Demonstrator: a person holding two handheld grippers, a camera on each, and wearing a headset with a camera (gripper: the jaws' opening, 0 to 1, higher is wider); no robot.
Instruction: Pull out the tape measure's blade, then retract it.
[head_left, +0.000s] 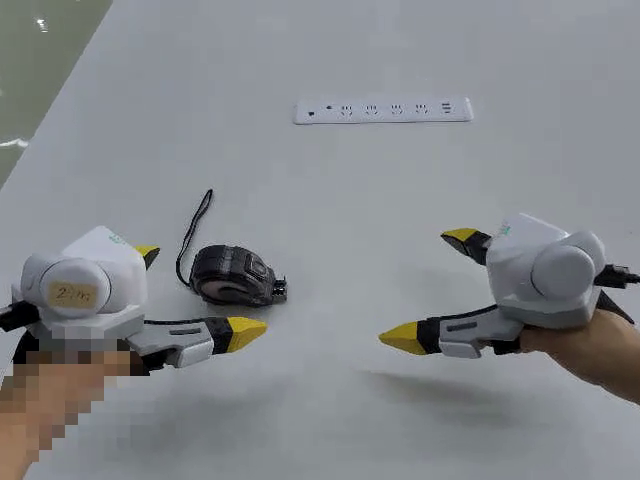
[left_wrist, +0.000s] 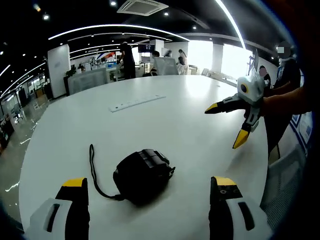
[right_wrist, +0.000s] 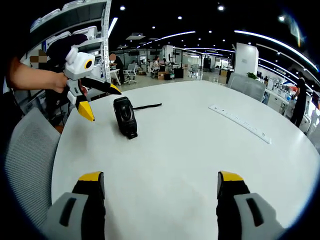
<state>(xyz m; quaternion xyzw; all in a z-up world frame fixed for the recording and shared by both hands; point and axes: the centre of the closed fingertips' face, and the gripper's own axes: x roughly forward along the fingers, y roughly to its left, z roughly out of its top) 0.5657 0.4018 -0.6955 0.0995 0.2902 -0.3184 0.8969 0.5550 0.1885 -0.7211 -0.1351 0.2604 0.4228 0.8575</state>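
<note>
Lying free: tape measure, seemingly retracted.

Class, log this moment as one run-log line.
left gripper open, by tape measure | right gripper open, apart | blade not out

L claw, R claw, white w/ blk-yellow jaws

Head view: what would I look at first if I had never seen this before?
A black tape measure lies on the big white table, with its strap curling away behind it. Two white tools with bright yellow tips point inward, both open: the left tool right next to the tape measure, the right tool off to the other side. A white power strip lies at the far end.
</note>
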